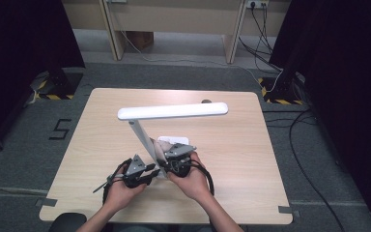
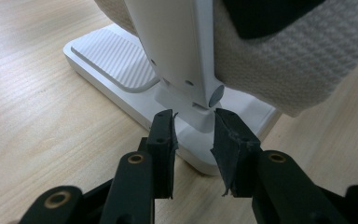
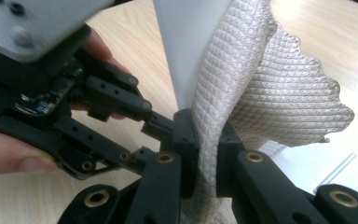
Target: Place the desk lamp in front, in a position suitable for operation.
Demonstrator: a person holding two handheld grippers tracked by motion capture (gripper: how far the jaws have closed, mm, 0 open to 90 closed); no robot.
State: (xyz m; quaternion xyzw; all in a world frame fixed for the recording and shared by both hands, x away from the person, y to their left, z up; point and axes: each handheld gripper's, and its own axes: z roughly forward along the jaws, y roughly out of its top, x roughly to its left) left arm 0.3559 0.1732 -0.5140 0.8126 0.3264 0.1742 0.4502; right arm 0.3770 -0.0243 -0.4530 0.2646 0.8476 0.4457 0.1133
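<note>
Soft, light waffle cloth (image 3: 242, 93) is clamped between the right gripper (image 3: 208, 154) jaws, against the lamp stem (image 2: 177, 42) near the desk's front edge; the left gripper (image 2: 193, 140) is held apart at the stem's hinge. A pinch on a fold should be enough.

Lab: hazard-taped stands (image 1: 54, 96), floor cables (image 1: 299, 159)

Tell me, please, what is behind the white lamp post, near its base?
A pale waffle-weave cloth hangs behind the lamp post, above the white base. The right gripper is shut on that cloth. The post covers part of the cloth, so its full shape is hidden.
</note>
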